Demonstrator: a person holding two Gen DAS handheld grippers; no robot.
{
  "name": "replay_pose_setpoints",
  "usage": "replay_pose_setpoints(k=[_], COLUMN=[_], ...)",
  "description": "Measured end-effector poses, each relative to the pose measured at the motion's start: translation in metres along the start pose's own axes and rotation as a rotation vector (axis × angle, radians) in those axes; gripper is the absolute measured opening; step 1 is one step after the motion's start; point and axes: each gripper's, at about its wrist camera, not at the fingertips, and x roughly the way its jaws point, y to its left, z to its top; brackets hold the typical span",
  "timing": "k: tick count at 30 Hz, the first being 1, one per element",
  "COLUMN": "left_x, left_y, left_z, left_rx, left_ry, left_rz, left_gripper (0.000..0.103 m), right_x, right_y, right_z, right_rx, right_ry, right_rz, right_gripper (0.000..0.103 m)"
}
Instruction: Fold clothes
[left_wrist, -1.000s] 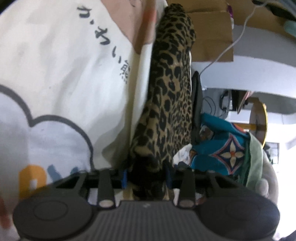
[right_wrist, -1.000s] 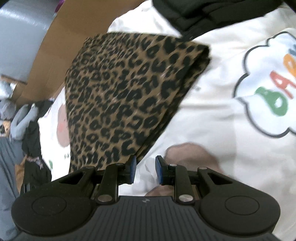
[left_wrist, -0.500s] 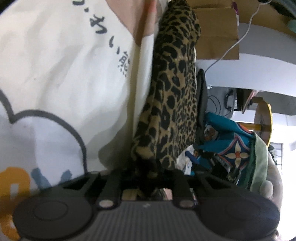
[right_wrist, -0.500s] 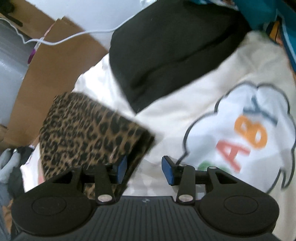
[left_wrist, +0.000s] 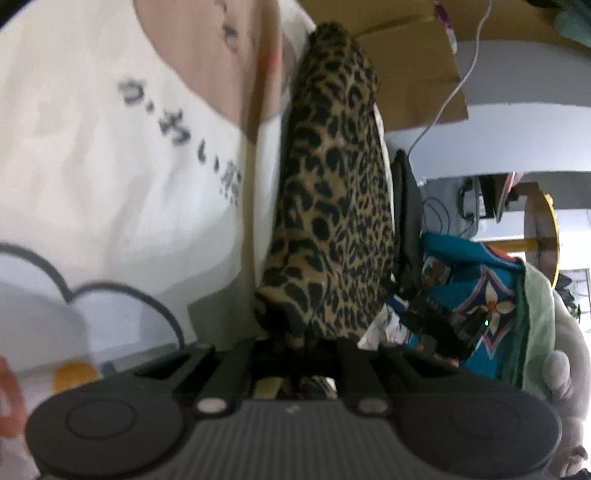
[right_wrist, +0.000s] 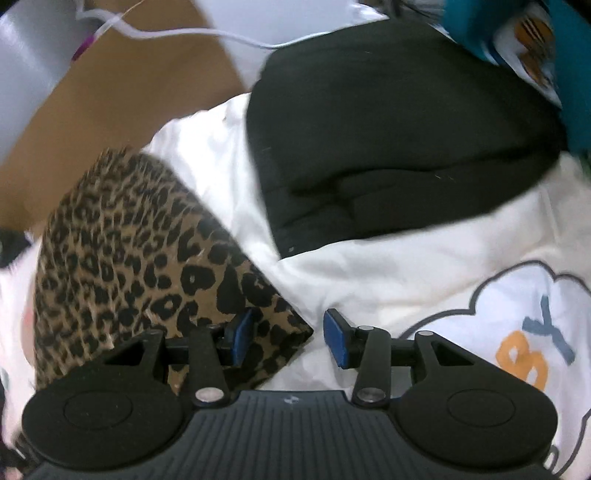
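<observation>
Comparing with the picture from half a second ago, we are seeing that the right gripper (right_wrist: 288, 338) is standing with its blue pads (right_wrist: 338, 341) wider apart, and nothing is between them. Its left pad is now lying over the corner of the leopard-print garment (right_wrist: 122, 254), which is resting folded on the white printed cloth (right_wrist: 388, 269). The black garment (right_wrist: 399, 147) is lying on the same cloth, beyond the gripper, a little nearer in the picture than before.

In the left wrist view we are noticing little change. The left gripper (left_wrist: 295, 347) is still clamping the near edge of the leopard-print garment (left_wrist: 332, 206), with its fingers drawn together on the fabric. The garment is rising away from the gripper, beside the white printed cloth (left_wrist: 110, 166) with dark letters and a cloud outline. On the right a teal patterned cloth (left_wrist: 476, 284) is lying in a pile with a pale green cloth (left_wrist: 535, 317).

Brown cardboard (right_wrist: 122, 92) is showing behind the clothes with a white cable (right_wrist: 207, 35) across it. We cannot tell whether it is a box holding anything.
</observation>
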Motion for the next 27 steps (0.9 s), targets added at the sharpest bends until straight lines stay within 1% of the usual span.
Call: replay_pose_setpoints(k=[4, 7, 10, 12, 16, 19, 21, 24, 27], left_x=[-0.009, -0.012, -0.010, -0.008, -0.011, -0.013, -0.018, -0.027, -0.041], left_y=[0.000, 0.003, 0.003, 0.003, -0.003, -0.010, -0.014, -0.028, -0.043], left_z=[0.005, 0.008, 0.007, 0.006, 0.001, 0.000, 0.001, 0.004, 0.009], left_rx=[0.001, -0.014, -0.014, -0.012, 0.004, 0.032, 0.030, 0.059, 0.086], left_ry=[-0.035, -0.056, -0.054, -0.054, -0.043, -0.031, -0.044, -0.061, -0.082], left_rz=[0.014, 0.019, 0.022, 0.025, 0.029, 0.037, 0.027, 0.030, 0.035], left_gripper=[0.004, 0.004, 0.004, 0.004, 0.004, 0.004, 0.004, 0.004, 0.004], right_x=[-0.003, -0.003, 0.003, 0.007, 0.008, 0.008, 0.008, 0.001, -0.008], right_y=[-0.001, 0.000, 0.002, 0.003, 0.019, 0.022, 0.023, 0.026, 0.027], right_z=[0.003, 0.008, 0.015, 0.017, 0.020, 0.024, 0.027, 0.030, 0.034], right_rx=[0.025, -0.002, -0.033, -0.046, -0.143, -0.132, -0.134, -0.128, -0.106], right_ry=[0.009, 0.025, 0.058, 0.086, 0.142, 0.178, 0.185, 0.190, 0.195], right_rz=[0.033, 0.049, 0.057, 0.059, 0.020, 0.013, 0.009, 0.004, 0.025], right_gripper=[0.049, 0.046, 0.040, 0.031, 0.022, 0.015, 0.009, 0.007, 0.006])
